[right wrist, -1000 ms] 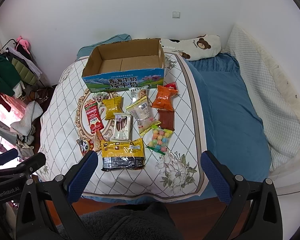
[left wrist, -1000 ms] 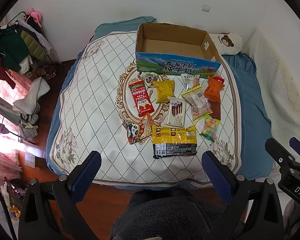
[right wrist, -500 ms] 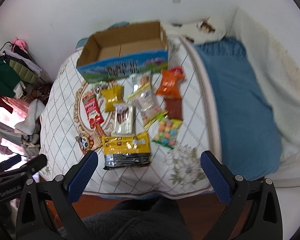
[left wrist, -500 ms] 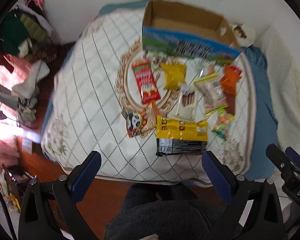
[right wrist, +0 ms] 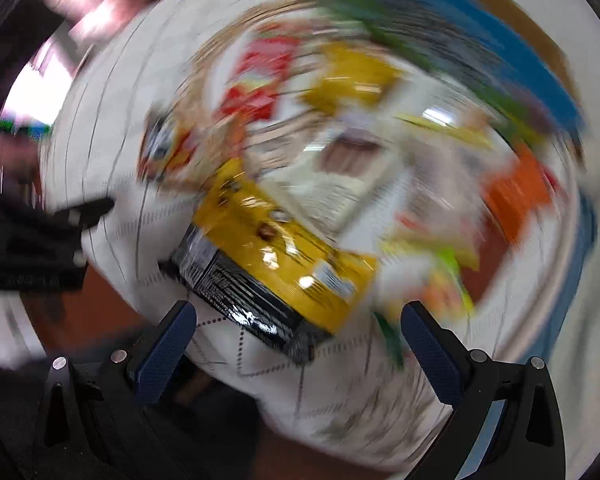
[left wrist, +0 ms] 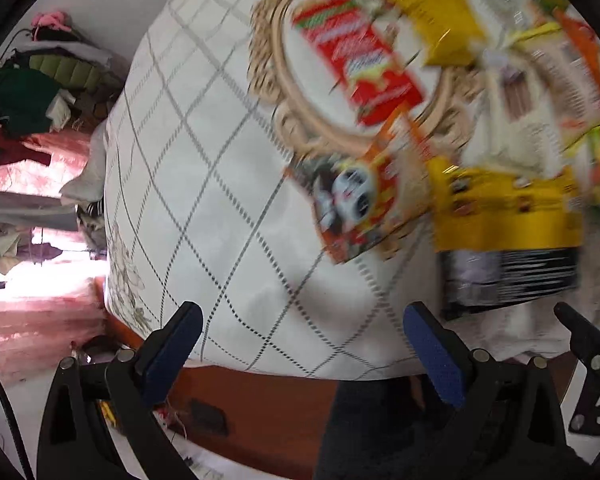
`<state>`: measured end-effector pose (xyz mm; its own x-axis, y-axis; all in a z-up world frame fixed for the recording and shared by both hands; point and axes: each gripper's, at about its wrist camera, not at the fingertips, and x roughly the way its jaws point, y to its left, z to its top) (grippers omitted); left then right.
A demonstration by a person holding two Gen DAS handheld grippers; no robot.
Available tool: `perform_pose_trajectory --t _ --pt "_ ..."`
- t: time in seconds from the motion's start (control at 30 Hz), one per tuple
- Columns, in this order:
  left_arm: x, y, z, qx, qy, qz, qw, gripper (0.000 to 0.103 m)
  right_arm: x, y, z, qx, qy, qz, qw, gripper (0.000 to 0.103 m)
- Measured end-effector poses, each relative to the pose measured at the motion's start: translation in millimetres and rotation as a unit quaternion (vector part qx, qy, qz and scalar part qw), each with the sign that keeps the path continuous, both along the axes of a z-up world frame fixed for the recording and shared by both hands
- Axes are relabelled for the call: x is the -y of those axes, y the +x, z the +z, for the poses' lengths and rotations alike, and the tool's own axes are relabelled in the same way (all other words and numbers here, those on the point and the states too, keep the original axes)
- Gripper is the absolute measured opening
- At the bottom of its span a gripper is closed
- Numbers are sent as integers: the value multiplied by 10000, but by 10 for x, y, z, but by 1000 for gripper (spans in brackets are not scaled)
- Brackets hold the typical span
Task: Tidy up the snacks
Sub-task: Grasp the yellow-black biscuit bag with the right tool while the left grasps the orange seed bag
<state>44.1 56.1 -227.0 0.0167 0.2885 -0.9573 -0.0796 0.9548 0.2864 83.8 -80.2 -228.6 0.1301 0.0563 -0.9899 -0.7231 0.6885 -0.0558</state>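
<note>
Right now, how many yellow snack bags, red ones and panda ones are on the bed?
Yellow: 2, the small yellow bag and the yellow-and-black pack
Red: 1, the red packet
Panda: 1, the panda packet
Total: 4
The other snacks are too blurred to count.

A home bedroom, it seems: a quilted bed cover (left wrist: 228,208) ahead of the fingers, heaped clothes (left wrist: 24,96) left.

I am seeing glossy plastic film on the yellow-black bag (right wrist: 276,264), glare spotting it. The panda pack (left wrist: 356,200) is looking shiny too. The quilt (left wrist: 204,184) is reading as matt stitched cloth. My finger pads (left wrist: 434,346) are showing textured blue rubber.
</note>
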Motion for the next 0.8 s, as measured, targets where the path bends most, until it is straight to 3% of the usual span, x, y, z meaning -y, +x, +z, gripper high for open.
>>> perform_pose_trajectory --t 0.13,0.23,0.33,0.4,0.5,0.63,0.7,0.73,0.8 --pt "-150 -58 -216 -151 92 158 9997 103 -440 -11 -510 -174 -599 1320 9893 103" --pt "-242 -100 -317 -225 122 206 9995 103 -628 -28 -835 -374 -968 1933 9756 103" --pt "-272 -107 -301 -158 109 64 9998 103 -720 -57 -1064 -607 -1137 2159 9679 103" --pt "-257 -75 -251 -30 185 -158 9997 103 -721 -61 -1129 -668 -1111 2053 9701 101" --pt "-153 -2 -160 175 246 -627 9976 103 -617 -30 -1118 -698 -923 1419 9831 96" --pt "24 129 -86 325 374 -1417 9887 103 -240 144 -1060 -999 -411 -211 9939 93" --pt "141 169 -73 372 451 -1883 9804 103 -21 209 -1052 -1147 -212 -962 9885 93" --pt "211 191 -78 408 543 -2156 9741 103 146 247 -1064 -1303 -4 -1582 9788 93" --pt "365 220 -114 436 695 -2720 9588 103 352 289 -1081 -1481 299 -2305 9613 93"
